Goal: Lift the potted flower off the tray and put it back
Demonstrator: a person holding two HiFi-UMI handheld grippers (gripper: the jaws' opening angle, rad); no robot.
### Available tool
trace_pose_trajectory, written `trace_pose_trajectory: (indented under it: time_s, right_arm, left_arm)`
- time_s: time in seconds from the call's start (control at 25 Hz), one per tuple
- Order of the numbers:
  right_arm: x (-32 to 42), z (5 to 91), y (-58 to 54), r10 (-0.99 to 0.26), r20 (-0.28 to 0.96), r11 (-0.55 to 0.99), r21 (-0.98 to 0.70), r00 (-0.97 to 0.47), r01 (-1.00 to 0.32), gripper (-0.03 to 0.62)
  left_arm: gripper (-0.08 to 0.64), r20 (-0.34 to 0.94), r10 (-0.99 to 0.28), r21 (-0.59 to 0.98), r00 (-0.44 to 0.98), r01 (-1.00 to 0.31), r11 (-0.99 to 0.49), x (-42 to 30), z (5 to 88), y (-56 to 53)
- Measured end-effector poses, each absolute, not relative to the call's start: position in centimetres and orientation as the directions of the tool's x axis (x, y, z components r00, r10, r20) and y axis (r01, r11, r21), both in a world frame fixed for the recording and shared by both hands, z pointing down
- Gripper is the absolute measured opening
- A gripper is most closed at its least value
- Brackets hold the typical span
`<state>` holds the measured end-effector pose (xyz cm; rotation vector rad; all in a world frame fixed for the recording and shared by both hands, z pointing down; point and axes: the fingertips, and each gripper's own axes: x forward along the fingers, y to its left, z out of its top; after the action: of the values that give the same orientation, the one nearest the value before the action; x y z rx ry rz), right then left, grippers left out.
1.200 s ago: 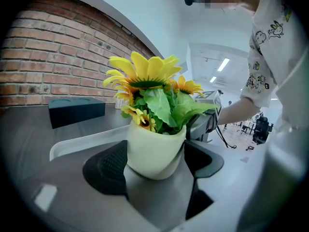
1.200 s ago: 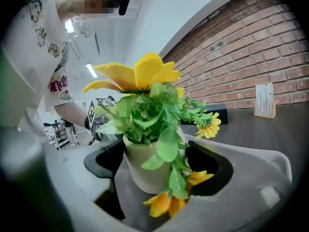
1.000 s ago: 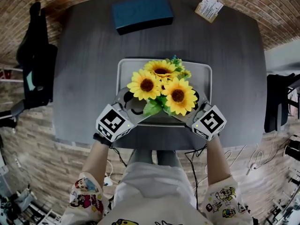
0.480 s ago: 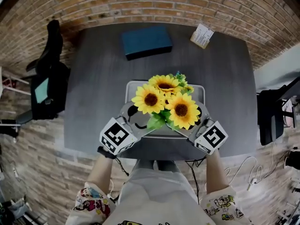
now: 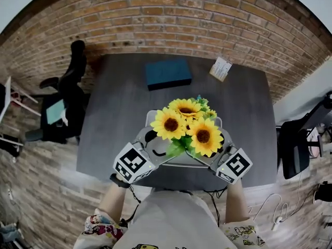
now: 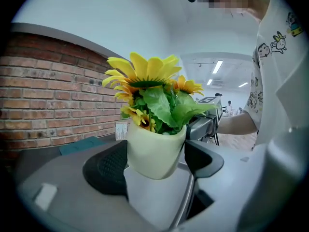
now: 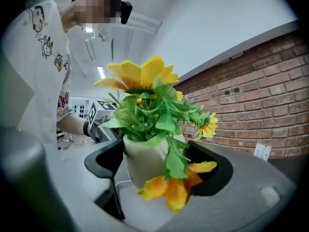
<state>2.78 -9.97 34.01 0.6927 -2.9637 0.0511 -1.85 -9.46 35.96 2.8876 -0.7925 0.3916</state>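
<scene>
Jaws on potted flower (image 5: 187, 128) above grey table (image 5: 119, 102), brick wall (image 5: 155, 14) behind.

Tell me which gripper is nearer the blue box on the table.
Left. The left gripper sits nearly straight below the blue box in the head view; the right gripper lies farther, lower right.

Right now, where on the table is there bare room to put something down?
Free: the table's left strip, between its edge and the tray; the right strip, nearer than the small card. Crowded: the near middle, where the potted flower hangs over the tray.
</scene>
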Motion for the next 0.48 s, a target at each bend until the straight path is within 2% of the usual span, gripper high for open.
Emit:
trace_pose_trajectory:
  time_s: [0.24,0.48]
  right_arm:
    - [3.3,33.3,-8.6,-0.446,0.073,0.895,0.010,-0.892,-0.447,0.419]
    - [3.6,32.7,-8.4,-0.465,0.082,0.885,0.039,-0.882,-0.463,0.419]
  left_arm:
    - [0.388,0.243,-0.496,0.008,0.834,-0.513,-0.858,-1.4,35.2,-8.3]
    - [0.388,0.230,-0.480,0.033,0.846,-0.500,-0.865,-1.0,34.8,-8.2]
